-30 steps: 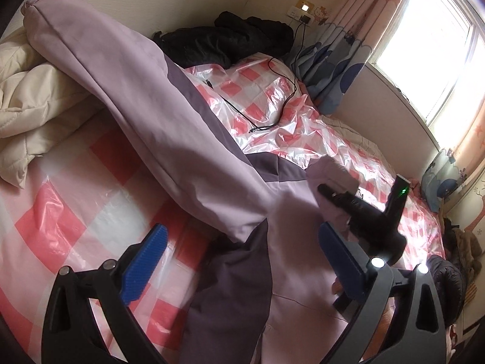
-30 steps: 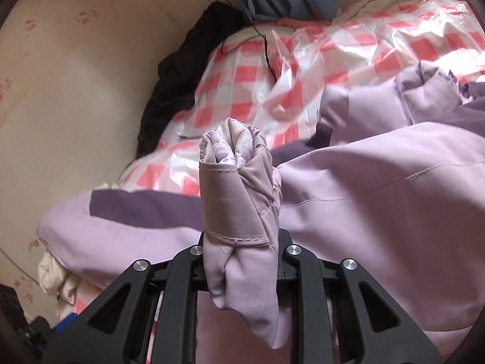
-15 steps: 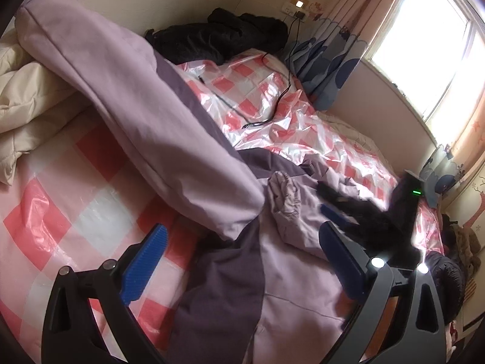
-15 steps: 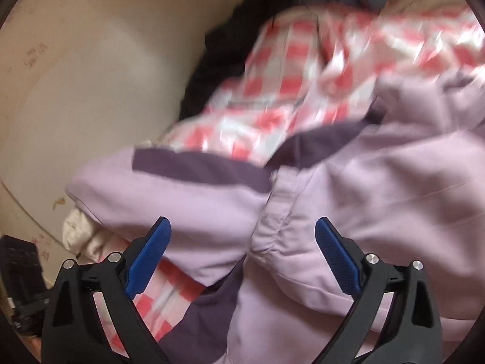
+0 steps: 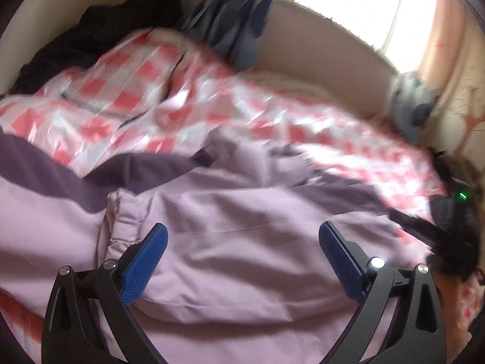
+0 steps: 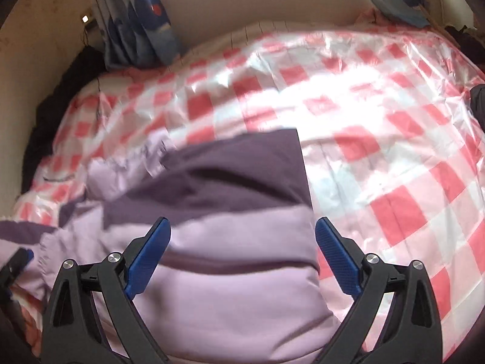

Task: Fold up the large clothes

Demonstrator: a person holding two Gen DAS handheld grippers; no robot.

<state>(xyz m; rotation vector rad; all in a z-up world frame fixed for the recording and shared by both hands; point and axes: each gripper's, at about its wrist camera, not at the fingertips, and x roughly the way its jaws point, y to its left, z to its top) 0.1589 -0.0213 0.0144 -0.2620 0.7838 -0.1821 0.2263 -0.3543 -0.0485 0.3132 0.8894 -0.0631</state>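
Bed (image 6: 394,157) under pink-checked plastic cover, curtains (image 6: 142,24) behind | lilac-and-purple jacket (image 5: 242,242) spread across bed, near side | left claw (image 5: 242,254) released, above jacket, nothing between blue pads | right claw (image 6: 242,251) released, over jacket's folded edge, nothing gripped

Lilac jacket (image 5: 242,242) (dark purple panels) — rumpled, lying spread on bed.

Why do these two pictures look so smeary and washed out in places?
Left wrist view: motion blur smears the checked bed cover and the lilac jacket, and the window is blown out white. Right wrist view: milder blur, glare on the shiny cover, the fisheye bending the edges.
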